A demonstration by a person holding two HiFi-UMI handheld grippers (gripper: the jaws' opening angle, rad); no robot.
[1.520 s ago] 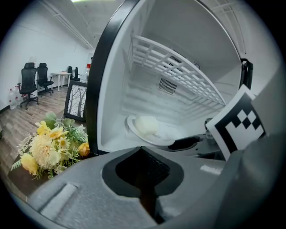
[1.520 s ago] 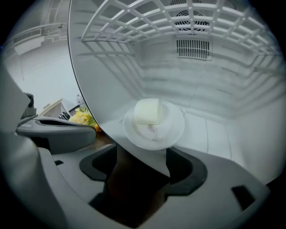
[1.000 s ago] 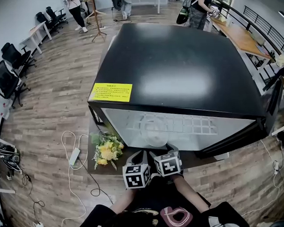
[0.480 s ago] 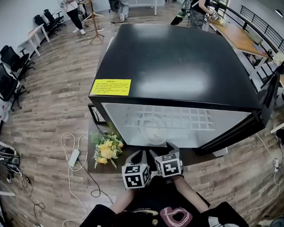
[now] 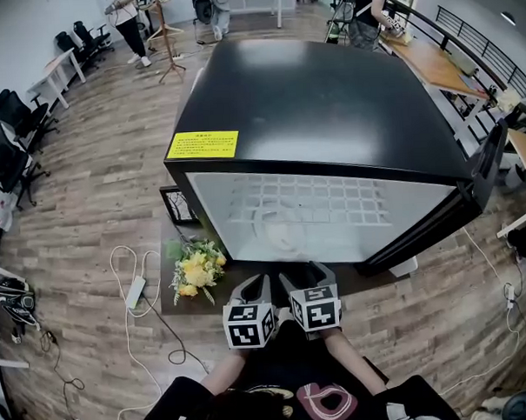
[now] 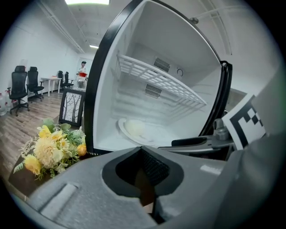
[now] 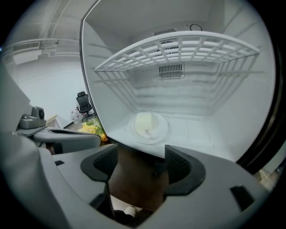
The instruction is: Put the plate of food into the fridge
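White plate (image 7: 148,127) with a pale block of food on it sits on the floor of the fridge (image 5: 328,97), under the wire shelf (image 7: 178,49), so by the look of it the placing itself is done. From the right gripper (image 7: 139,163) the plate lies straight ahead and beyond the jaw tips, well apart from them, past the front lip of the cabinet. From the left gripper (image 6: 143,165) it lies ahead too, slightly to the left of the jaw line. Being round, the plate has no long axis to line up with.

The right gripper's jaws stand wide and are closing a little, with only brown floor showing between them and nothing held. The left gripper's pads are drawn nearly together, also on nothing. Both grippers hang side by side just in front of the open cabinet, outside it.

The door (image 5: 479,174) stands swung out to the right of both sets of jaws, so the right gripper is the nearer one; shutting it is probably what remains.
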